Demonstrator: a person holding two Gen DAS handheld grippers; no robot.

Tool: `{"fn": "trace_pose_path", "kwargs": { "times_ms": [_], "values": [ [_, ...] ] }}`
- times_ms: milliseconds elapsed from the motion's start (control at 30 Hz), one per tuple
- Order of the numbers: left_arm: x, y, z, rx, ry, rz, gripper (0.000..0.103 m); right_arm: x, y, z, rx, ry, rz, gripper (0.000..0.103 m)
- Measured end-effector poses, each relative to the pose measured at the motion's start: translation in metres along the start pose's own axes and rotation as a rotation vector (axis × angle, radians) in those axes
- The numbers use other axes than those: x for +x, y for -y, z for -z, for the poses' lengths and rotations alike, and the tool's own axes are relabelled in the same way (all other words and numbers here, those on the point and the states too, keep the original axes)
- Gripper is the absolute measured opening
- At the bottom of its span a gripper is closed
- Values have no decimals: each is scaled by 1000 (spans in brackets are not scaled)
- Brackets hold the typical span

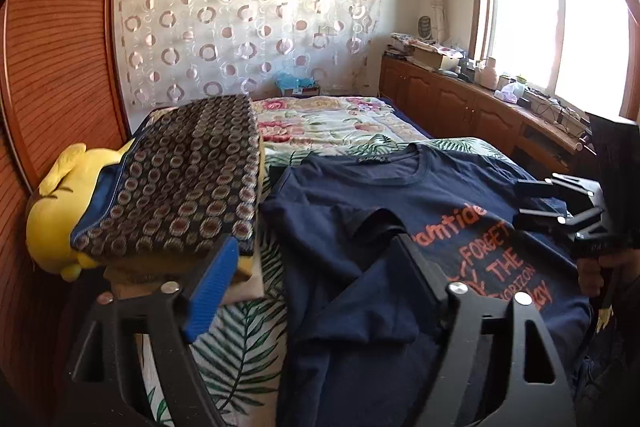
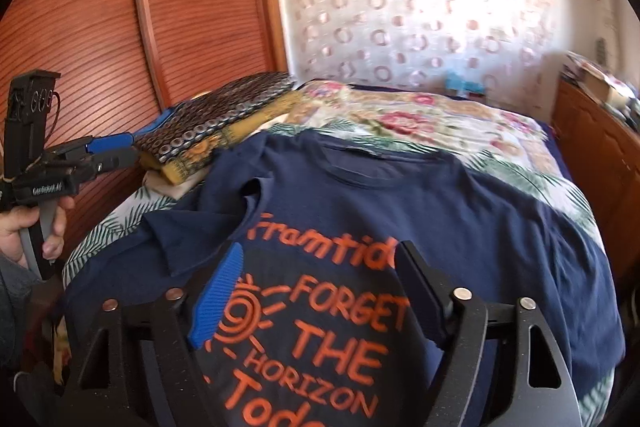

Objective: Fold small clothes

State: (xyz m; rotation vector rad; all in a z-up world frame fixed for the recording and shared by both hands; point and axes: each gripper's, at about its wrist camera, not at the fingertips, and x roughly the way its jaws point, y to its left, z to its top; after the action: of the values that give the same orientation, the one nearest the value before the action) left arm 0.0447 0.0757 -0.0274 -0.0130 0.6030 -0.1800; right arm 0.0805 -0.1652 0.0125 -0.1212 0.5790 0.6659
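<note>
Tongs first: the left tongs [image 1: 316, 287] hang low over the near left part of the navy T-shirt [image 1: 400, 227], fingers spread wide and nothing between them; the blue pad [image 1: 210, 291] of one finger sits over the leaf-print bed cover [image 1: 232, 351], the black finger over the folded-in left sleeve [image 1: 372, 227]. The right tongs [image 2: 316, 311] also stand wide apart and hold nothing, poised above the orange print [image 2: 320, 307] at the middle of the chest.

The shirt lies face up on the bed, its long axis running straight away from both tongs: hem nearest, collar [image 2: 384, 163] farthest. So the fold, as I judge it, turns on the sides. The left sleeve is already turned in over the body, just ahead of the left tongs, while the right side [image 2: 540, 227] spreads flat and unfolded toward the bed's edge, to the right of the right tongs. That makes the right hand the nearer one for the next grip, at the right sleeve or shoulder, to be carried leftward across the print.

Beyond the shirt's left shoulder, a stack of folded clothes [image 1: 192, 179] rests, patterned piece on top, with a yellow plush toy [image 1: 52, 211] beside it. Farther on, the floral quilt [image 1: 340, 123] runs to the curtain [image 1: 248, 19].
</note>
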Motion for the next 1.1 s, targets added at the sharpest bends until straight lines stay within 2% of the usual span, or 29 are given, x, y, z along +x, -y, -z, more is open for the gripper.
{"fn": "trace_pose_path", "kwargs": {
  "times_ms": [200,433,533,567,600,733,800,833,967,1100],
  "values": [
    [0,-13,18,-20,-23,-55,80,41,-7,-35,-96,-64,-57,72],
    [4,-26,34,-60,-50,-66,80,105,0,-64,-127,-156,-129,72],
    [7,-27,38,-65,-61,-69,80,137,-1,-75,-143,-206,-138,62],
    [7,-27,39,-66,-63,-69,80,147,-1,-76,-150,-221,-124,56],
    [7,-28,40,-67,-64,-68,80,154,1,-77,-153,-233,-116,47],
    [8,-29,42,-69,-67,-68,80,162,10,-82,-135,-255,-135,27],
    [8,-30,42,-70,-69,-69,80,162,12,-84,-133,-252,-151,11],
    [8,-29,42,-69,-70,-69,80,160,14,-85,-130,-244,-162,8],
    [8,-28,43,-66,-69,-67,80,141,25,-83,-88,-183,-180,6],
    [6,-26,44,-63,-67,-61,80,130,53,-84,-19,-154,-59,6]
  ]
}}
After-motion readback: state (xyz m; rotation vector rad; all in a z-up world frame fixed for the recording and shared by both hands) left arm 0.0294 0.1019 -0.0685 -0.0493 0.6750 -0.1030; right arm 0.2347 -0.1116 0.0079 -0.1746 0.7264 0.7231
